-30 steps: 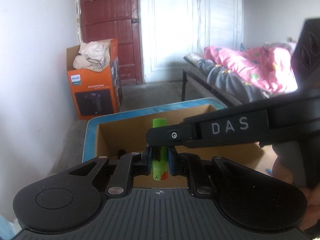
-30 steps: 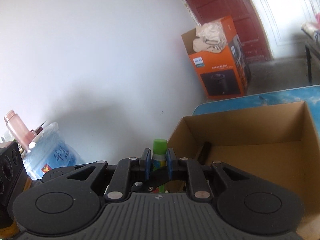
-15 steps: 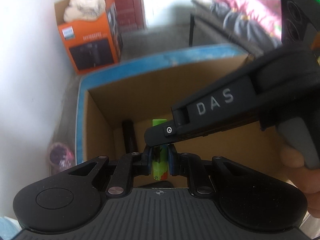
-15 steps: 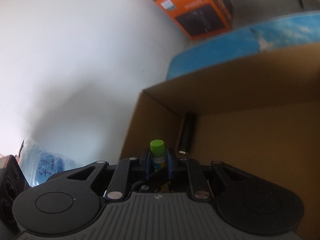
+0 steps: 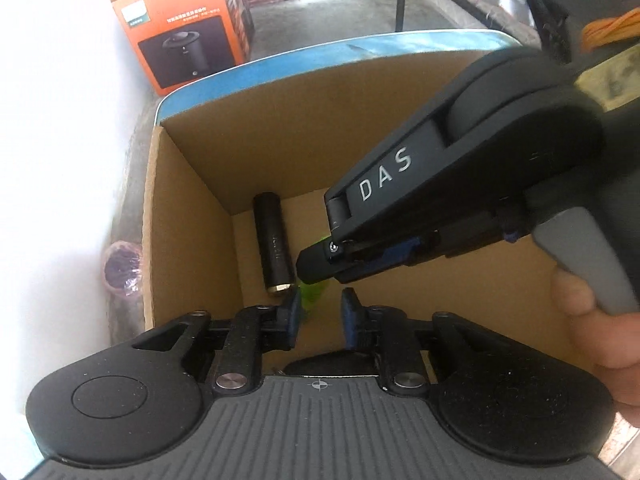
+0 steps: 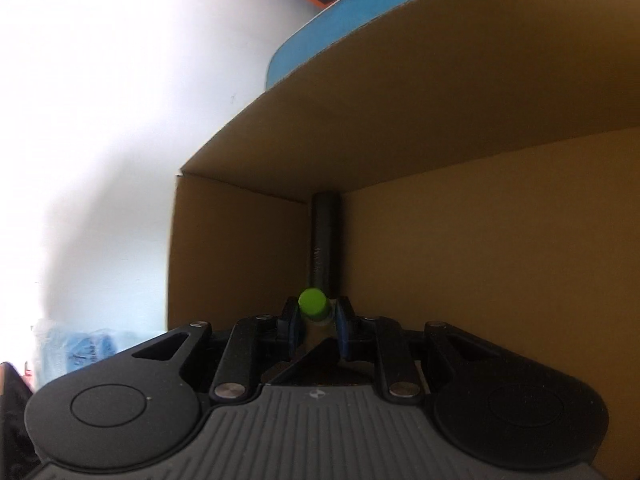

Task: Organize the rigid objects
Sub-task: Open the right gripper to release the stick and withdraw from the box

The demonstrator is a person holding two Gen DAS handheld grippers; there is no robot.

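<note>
**Green tube lowered into the cardboard box**

Cardboard walls fill both views: an open box [image 5: 188,200] stands on a blue table [image 5: 280,65], and both grippers reach down into it. A green tube [image 6: 313,303] sits between the pads of the right gripper [image 6: 316,322]. In the right wrist view its round green cap faces the camera and the blue pads stand close on either side of the body below it, so this gripper looks clenched on the tube, with its jaws just beginning to part.

In the left wrist view the left gripper [image 5: 320,314] has its jaws opening. A clear gap shows between its blue pads, and only the blurred green end of the tube [image 5: 314,295] lies near the left pad; whether it touches the pad I cannot tell. The right gripper [image 5: 320,266], marked DAS, crosses in from the right above it, held by a hand [image 5: 596,340].

A dark cylinder [image 5: 273,249] with a gold end lies on the box floor along the left wall, just beside the tube. Beyond the table, an orange carton [image 5: 184,28] stands on the floor against a white wall.
</note>
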